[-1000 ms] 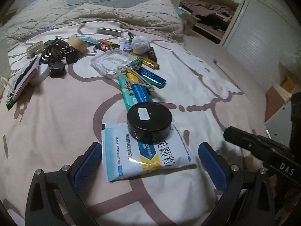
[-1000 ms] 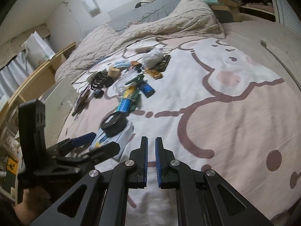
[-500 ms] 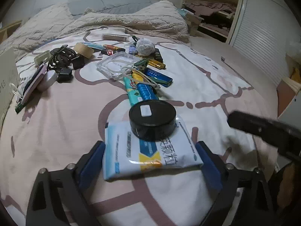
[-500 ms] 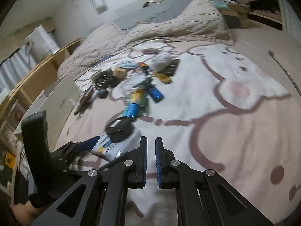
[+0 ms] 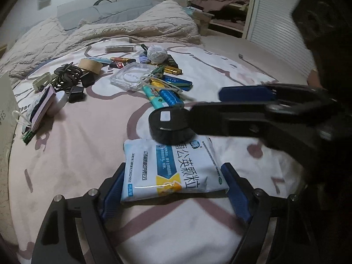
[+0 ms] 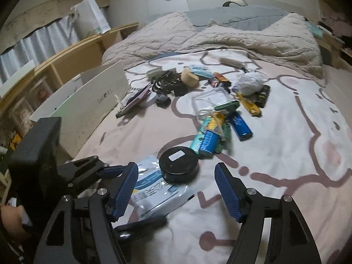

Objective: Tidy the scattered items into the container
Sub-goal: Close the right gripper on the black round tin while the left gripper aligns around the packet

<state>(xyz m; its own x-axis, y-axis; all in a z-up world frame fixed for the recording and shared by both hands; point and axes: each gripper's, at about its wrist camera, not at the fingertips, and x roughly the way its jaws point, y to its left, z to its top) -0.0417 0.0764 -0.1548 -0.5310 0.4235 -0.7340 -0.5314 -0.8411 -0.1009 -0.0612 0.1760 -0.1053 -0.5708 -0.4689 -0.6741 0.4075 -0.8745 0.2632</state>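
Right wrist view: white cardboard box stands at the bed's edge, contents hidden; both hand-held grippers, left and right, spread wide around the medicine sachet under the black round tin.

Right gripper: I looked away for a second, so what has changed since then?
The right gripper opened its jaws and moved in toward the black round tin. The left gripper closed in on the white sachet. Tin and sachet have not moved.
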